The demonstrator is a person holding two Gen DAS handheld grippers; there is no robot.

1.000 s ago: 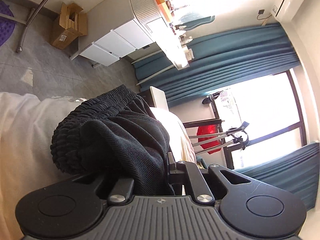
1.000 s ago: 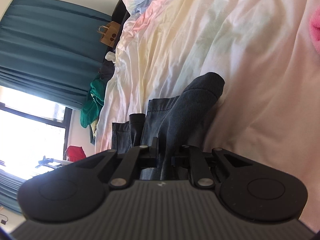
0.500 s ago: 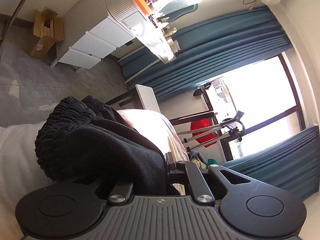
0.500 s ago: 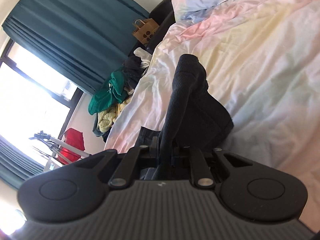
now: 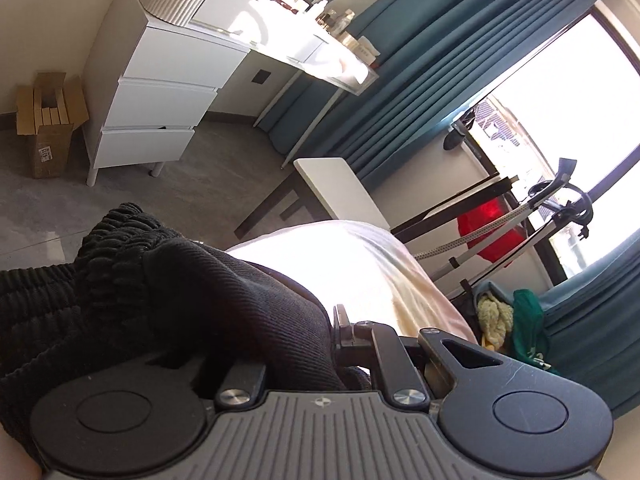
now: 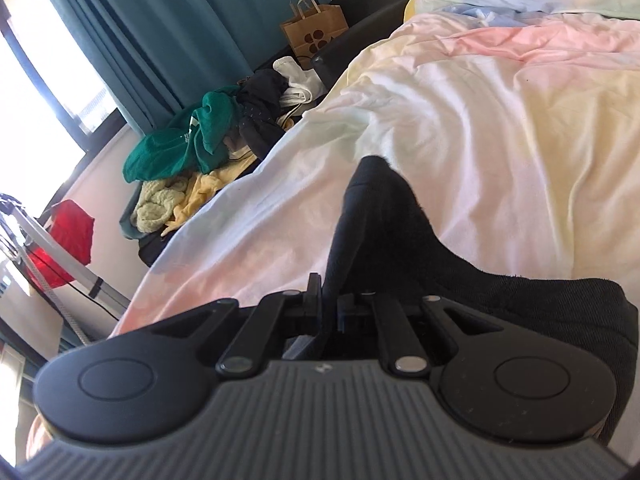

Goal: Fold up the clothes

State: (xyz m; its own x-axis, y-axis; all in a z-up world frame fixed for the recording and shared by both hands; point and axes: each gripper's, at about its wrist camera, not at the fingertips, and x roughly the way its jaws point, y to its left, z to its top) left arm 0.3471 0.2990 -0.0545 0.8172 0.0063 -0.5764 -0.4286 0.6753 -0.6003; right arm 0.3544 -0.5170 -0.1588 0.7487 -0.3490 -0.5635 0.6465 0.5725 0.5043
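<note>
A black ribbed garment with an elastic waistband is bunched up in my left gripper, which is shut on it; the cloth covers the left finger. In the right wrist view the same black garment stands up from my right gripper, which is shut on a fold of it. The rest drapes to the right. It hangs above a pastel bed sheet.
A pile of green, yellow and dark clothes lies beside the bed, with a paper bag behind. White drawers, a cardboard box, a white chair and teal curtains stand across the floor.
Both grippers have lifted and tilted with the garment in them. The left view swung up towards the drawers and window; the right view swung up along the bed.
</note>
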